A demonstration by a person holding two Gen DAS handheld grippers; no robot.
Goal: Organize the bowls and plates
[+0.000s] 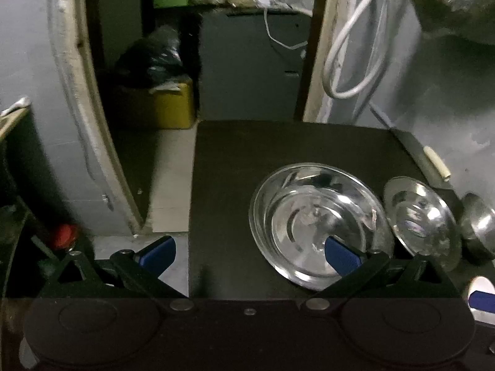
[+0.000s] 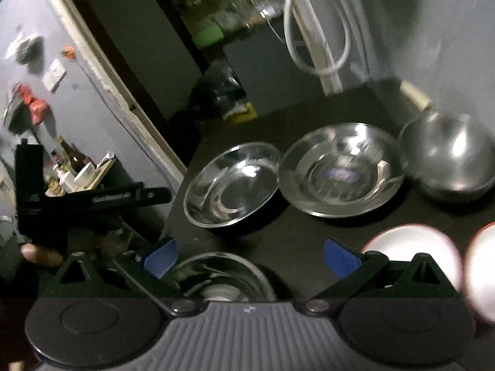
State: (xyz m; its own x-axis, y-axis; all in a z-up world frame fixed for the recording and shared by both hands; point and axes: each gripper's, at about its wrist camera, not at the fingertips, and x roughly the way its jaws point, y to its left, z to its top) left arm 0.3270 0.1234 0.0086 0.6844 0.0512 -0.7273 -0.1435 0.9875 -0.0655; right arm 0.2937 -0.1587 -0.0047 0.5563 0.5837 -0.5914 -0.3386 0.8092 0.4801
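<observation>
Steel bowls [image 2: 232,184] [image 2: 340,170] sit empty mid-frame on the dark table [image 2: 309,232]; a deeper bowl [image 2: 448,157] sits right. Both the left gripper [image 1: 249,253] and right gripper [image 2: 249,256] are spread, holding nothing.

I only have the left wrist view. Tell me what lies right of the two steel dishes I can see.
Observer: A deeper steel bowl stands at the right end of that row, near the wall.
Operator: Report anything nearer to us.
Observer: Two white dishes, one beside the right gripper, another at the frame edge.
Operator: Check under the right gripper.
Observer: Another steel bowl sits just below its open fingers, not gripped.
</observation>
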